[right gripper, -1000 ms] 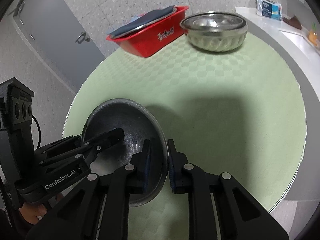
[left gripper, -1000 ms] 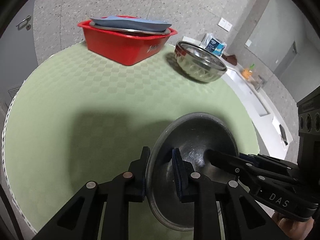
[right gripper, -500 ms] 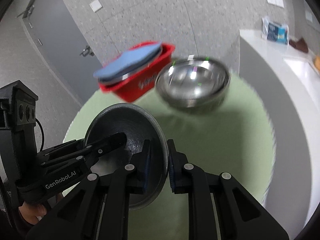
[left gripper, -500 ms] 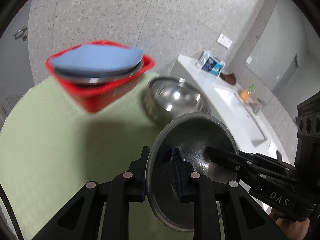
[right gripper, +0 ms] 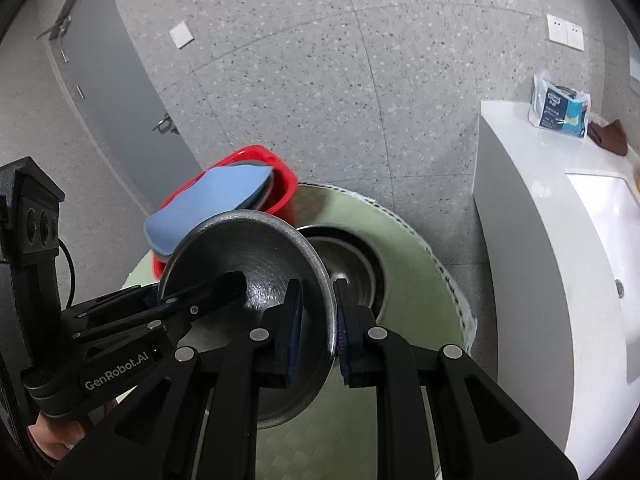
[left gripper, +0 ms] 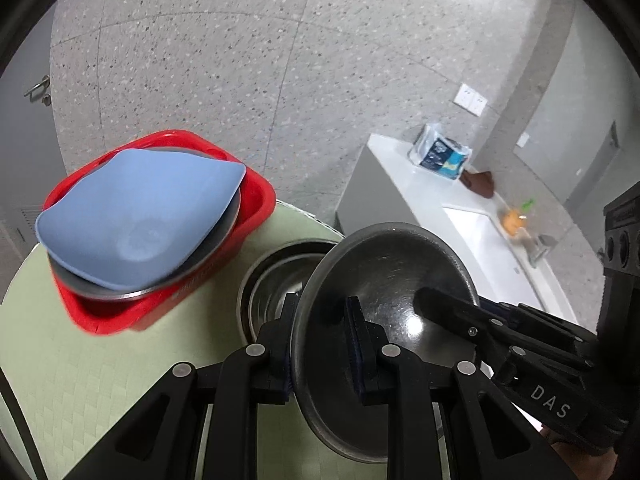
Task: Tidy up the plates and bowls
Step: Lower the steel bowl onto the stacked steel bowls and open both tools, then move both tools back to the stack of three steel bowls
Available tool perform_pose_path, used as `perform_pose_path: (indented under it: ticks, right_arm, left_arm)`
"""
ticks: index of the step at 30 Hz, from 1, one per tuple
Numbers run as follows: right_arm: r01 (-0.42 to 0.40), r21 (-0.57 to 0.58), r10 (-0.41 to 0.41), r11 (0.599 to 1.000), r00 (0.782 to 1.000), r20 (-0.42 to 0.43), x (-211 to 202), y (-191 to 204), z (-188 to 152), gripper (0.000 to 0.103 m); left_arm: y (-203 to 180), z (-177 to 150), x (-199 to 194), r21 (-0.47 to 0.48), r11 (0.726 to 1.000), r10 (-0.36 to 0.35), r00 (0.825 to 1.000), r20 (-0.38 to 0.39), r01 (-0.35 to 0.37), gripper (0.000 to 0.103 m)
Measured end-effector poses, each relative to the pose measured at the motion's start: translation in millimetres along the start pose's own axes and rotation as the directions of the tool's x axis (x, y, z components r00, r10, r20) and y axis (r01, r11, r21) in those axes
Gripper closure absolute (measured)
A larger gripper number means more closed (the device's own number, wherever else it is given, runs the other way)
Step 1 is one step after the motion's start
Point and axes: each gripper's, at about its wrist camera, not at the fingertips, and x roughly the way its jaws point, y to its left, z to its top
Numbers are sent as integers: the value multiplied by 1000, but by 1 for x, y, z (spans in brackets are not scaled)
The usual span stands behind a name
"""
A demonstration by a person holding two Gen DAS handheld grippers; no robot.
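A: Gripping what, on the left?

B: Clamping the rim of the dark metal bowl (left gripper: 394,280) with the left hand-held gripper (left gripper: 320,344), one pad outside the wall and one inside.

A: And on the right?

B: Pinching the opposite rim of that same bowl with the right hand-held gripper (right gripper: 317,322), jaws closed tight on the thin edge. Also showing in the left wrist view, reaching into the bowl from the lower right.

A: Sitting on anything?

B: Hanging clear of the green checkered worktop (left gripper: 80,360), tilted, directly over the stacked shiny steel bowls (left gripper: 272,288) standing there. Covering part of that stack's mouth in both views.

A: Lying nearby?

B: Sitting just left of the stack, a red plastic basin (left gripper: 256,208), at the far edge of the worktop. Holding a steel plate (left gripper: 228,232) with a blue plate (left gripper: 140,220) resting on top, overhanging the basin's near rim.

A: Showing beyond?

B: Standing apart on the right, a white counter (right gripper: 540,240) with a blue and white packet (right gripper: 560,108) and a brown cloth (right gripper: 608,136) beside it.
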Motion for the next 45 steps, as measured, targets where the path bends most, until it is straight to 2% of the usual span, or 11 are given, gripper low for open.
perform_pose_path:
  ticks: [5,12,25,28,32,34,37,40,42,43,45]
  right_arm:
    - [3,-13,-4,1000,999,-34,21,-9,10,88]
    - [4,-26,-6,1000,997,-78,44,-16,7,88]
    - [35,-54,-41,998,993,-109,64,-17,6,87]
    - [39,-60,-46,997,993,-113,67,-17,5,87]
    - [38,-58,-44,998,994,-102,65,-16,6,84]
    - [36,-59,-42,998,994,-96,62,-16,6,84]
    - [53,-60,-58,997,995,-79,57,-17,6,77]
    - [52,-47,-55,998,997,-59,48,-21,4,69]
    - [59,-41,-61,997,997,-45,41,-23,3,67]
    - [62,-38,-64,997,997,-38,36,-24,2,66]
    - [63,-25,-63,998,998,-21,26,-25,-1,52]
  left_arm:
    - [-13,20,31,-12,999,39,999,-26,-39,85]
    - [-19,29,63,-22,997,67,996,-59,-68,84]
    - [-12,30,92,19,993,116,989,-90,-115,82]
    - [-16,30,94,28,992,122,989,-88,-120,78]
    - [-19,22,91,46,993,116,990,-83,-112,68]
    - [-19,20,88,45,992,121,990,-79,-117,67]
    - [-19,15,82,41,992,122,990,-70,-120,64]
    - [-22,9,70,43,991,127,991,-45,-126,56]
    - [-23,1,56,58,982,178,984,-3,-177,30]
    - [-24,-2,48,62,978,198,980,26,-200,25]
    - [-25,-10,31,57,973,220,973,74,-224,13]
